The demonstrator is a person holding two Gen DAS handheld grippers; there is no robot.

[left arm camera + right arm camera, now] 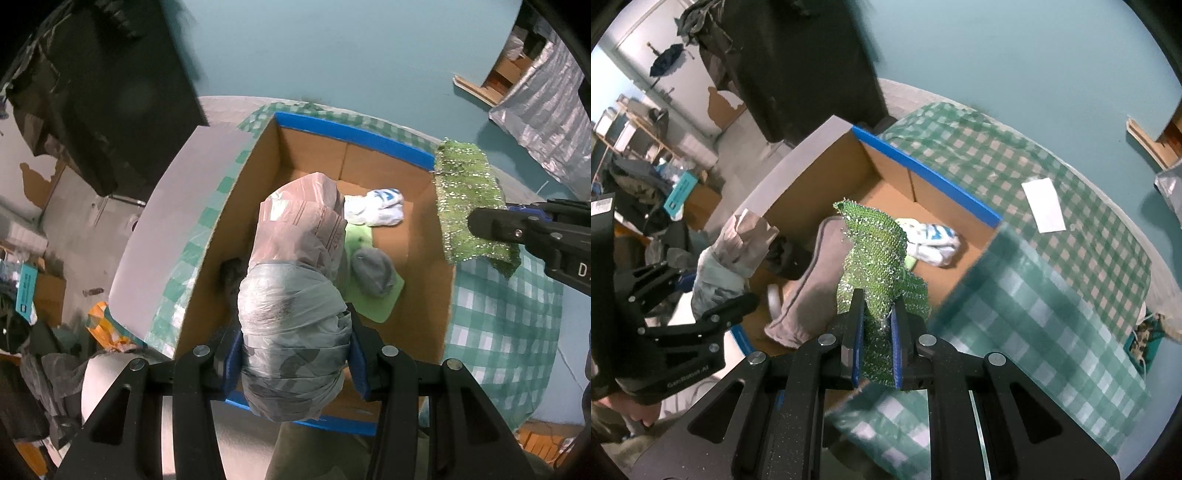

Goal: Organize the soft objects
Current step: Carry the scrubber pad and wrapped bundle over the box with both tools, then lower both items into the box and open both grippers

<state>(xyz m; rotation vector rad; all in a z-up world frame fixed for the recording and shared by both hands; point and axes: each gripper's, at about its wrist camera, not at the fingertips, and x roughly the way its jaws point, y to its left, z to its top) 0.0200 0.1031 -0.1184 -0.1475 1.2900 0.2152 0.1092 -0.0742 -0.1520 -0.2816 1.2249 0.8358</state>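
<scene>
My left gripper [293, 363] is shut on a bundle of rolled plastic bags [295, 295], grey below and pinkish above, held over the open cardboard box [421, 295]. The bundle also shows in the right wrist view [727, 266]. My right gripper [877, 354] is shut on a green glittery scouring cloth [879, 258], held over the box's right edge; the cloth also shows in the left wrist view [469, 206]. In the box lie white-and-blue socks [376, 208], a grey cap with a green brim [373, 280] and a grey cloth [812, 280].
The box has blue-taped edges [923, 173] and stands on a green-and-white checked tablecloth [1052, 295]. A white paper [1043, 205] lies on the cloth. A dark chair back [798, 66] stands behind the box. Clutter fills the floor at left [37, 295].
</scene>
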